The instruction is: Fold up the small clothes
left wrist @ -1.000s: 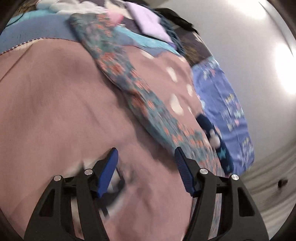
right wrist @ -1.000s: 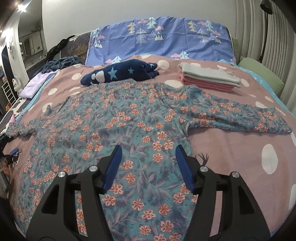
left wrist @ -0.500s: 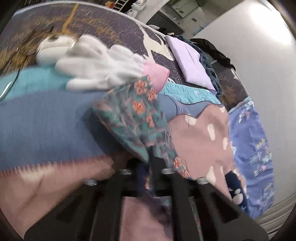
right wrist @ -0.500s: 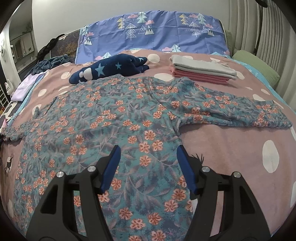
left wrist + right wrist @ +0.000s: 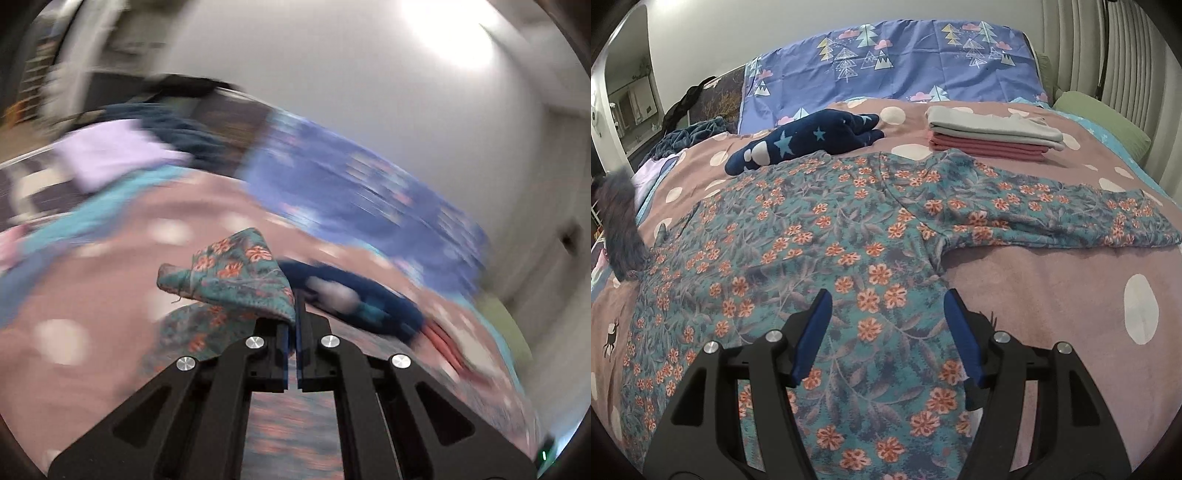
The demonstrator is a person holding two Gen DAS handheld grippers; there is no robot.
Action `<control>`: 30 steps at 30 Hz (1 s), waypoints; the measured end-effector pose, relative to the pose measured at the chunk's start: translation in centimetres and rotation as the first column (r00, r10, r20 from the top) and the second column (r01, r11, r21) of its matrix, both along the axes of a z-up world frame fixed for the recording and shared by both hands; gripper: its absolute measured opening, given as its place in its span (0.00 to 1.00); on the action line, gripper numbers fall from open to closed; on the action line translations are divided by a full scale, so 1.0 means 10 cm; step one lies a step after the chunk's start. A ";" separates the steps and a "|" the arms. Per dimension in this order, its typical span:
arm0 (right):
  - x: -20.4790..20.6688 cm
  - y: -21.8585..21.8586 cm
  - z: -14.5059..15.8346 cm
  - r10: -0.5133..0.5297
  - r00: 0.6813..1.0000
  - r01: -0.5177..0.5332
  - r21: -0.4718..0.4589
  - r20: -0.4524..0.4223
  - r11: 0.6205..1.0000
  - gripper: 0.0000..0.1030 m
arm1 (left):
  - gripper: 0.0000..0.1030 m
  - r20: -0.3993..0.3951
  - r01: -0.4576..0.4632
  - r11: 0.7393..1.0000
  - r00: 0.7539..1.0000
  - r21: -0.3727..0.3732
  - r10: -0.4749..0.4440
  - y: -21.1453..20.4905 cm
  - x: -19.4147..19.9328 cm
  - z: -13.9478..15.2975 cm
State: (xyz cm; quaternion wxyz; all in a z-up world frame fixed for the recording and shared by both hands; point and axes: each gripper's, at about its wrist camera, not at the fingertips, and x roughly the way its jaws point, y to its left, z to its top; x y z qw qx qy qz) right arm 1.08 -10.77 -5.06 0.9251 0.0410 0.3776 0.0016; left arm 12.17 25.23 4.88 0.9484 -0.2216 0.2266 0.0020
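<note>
The left gripper (image 5: 293, 321) is clamped on the cuff of a sleeve (image 5: 236, 277), holding it up off the bed (image 5: 92, 295); the right gripper (image 5: 886, 332) hangs with its jaws wide apart and nothing between them, over the near middle of the flowered top (image 5: 820, 236). The top lies spread flat across the bed, its right sleeve (image 5: 1071, 218) stretched out to the right. It looks light, thin and limp (it will likely sag and crease wherever it is not supported), so cuffs, hems and shoulder seams seem the best places to pinch. Only the left wrist view, though blurred, shows the grip on the cuff. Only the right wrist view shows the whole top, the folded pile (image 5: 993, 136) at the far right and the dark star-patterned piece (image 5: 809, 142) beyond the collar.
</note>
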 end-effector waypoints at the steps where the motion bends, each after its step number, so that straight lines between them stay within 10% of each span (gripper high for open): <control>1: 0.00 -0.04 -0.01 -0.006 1.000 0.006 0.004 0.000 1.000 0.62 | 0.02 -0.004 0.060 0.998 0.998 0.004 -0.060 -0.26 0.07 -0.02; 7: -0.04 -0.29 -0.05 -0.058 0.998 0.059 0.021 -0.015 0.998 0.63 | 0.05 -0.136 0.390 0.921 0.913 0.002 -0.386 -1.82 0.37 -0.64; 12: -0.08 -0.47 -0.05 -0.079 0.997 0.079 0.025 -0.018 0.997 0.64 | 0.38 -0.302 0.515 0.857 0.813 -0.028 -0.499 -2.36 0.24 -1.21; 23: 0.36 -0.08 0.08 0.211 0.977 -0.200 0.223 -0.025 0.954 0.52 | 0.65 -0.278 0.260 0.906 0.946 0.333 -0.169 -1.41 -0.49 -0.98; 30: 0.85 0.84 0.05 0.373 0.927 -0.368 0.097 -0.039 0.925 0.65 | 0.70 -0.355 0.077 0.868 0.927 0.490 0.118 -0.64 -0.61 -1.21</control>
